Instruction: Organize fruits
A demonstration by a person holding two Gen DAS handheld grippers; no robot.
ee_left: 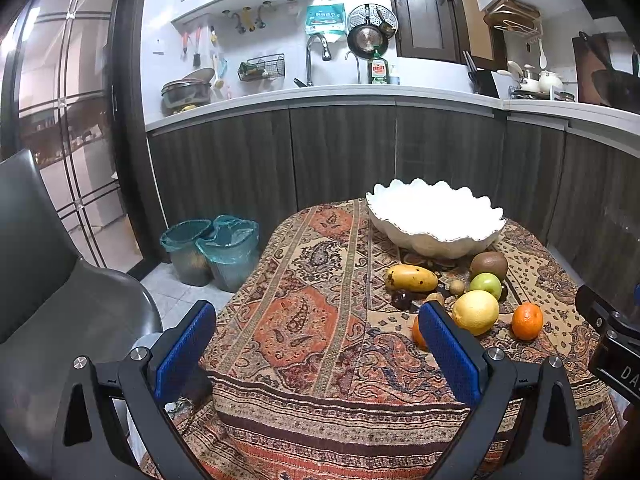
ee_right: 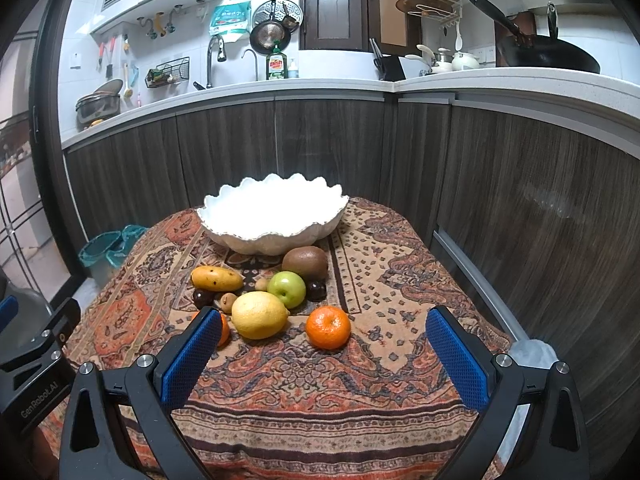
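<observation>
left gripper point(ee_left: 316, 354): jaws spread wide, empty, level, facing forward
right gripper point(ee_right: 324, 354): jaws spread wide, empty, level, alongside

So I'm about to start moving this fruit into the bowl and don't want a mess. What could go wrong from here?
1. The lemon, green apple and small dark fruits sit packed together; closing on one may nudge its neighbours.
2. The orange is round and lies apart near the front, so it may roll off the tablecloth if bumped.
3. The white bowl has a scalloped rim; a fruit released low might clip it.
</observation>
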